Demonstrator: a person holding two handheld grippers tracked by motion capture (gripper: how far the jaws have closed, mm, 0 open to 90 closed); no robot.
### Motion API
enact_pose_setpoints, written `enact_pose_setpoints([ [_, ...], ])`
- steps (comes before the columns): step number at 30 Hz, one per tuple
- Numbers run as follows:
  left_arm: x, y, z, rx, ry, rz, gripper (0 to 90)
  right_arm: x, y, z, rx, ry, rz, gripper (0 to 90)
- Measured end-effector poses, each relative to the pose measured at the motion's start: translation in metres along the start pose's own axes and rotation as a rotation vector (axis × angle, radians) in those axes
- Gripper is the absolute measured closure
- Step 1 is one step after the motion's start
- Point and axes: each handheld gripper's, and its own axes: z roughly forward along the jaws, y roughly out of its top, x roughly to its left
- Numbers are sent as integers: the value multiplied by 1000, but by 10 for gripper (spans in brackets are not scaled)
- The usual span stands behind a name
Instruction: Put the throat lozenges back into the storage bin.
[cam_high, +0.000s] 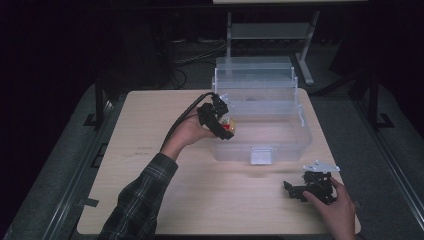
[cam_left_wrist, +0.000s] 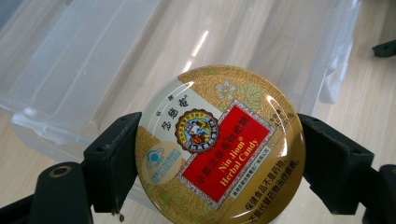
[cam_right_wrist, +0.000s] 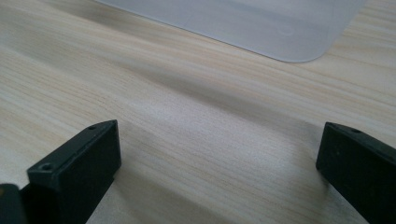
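A round gold and red herbal candy tin (cam_left_wrist: 219, 147) sits between the jaws of my left gripper (cam_left_wrist: 210, 158), which is shut on its rim. In the high view the left gripper (cam_high: 226, 127) holds the tin (cam_high: 230, 127) at the left wall of a clear plastic box (cam_high: 265, 145), above its rim. The box (cam_left_wrist: 84, 74) lies behind the tin in the left gripper view. My right gripper (cam_high: 296, 191) rests low on the table near the front right, open, with bare wood between its jaws. Its fingertips (cam_right_wrist: 79, 163) stand wide apart, the gripper (cam_right_wrist: 217, 172) facing the box's corner (cam_right_wrist: 289, 42).
The box's clear lid (cam_high: 255, 75) stands open at the back. A white latch (cam_high: 261, 155) marks the box's front wall. The wooden table (cam_high: 150, 200) has free room at the front and left. Cables and a metal stand (cam_high: 270, 30) lie beyond the far edge.
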Motion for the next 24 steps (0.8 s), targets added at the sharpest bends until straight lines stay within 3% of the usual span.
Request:
enact_pose_setpoints([
  [15, 1, 0, -2, -15, 0, 1, 182, 0, 0, 0, 0, 1, 0, 0],
  [24, -1, -5, -17, -42, 6, 15, 183, 0, 0, 0, -1, 0, -1, 0],
])
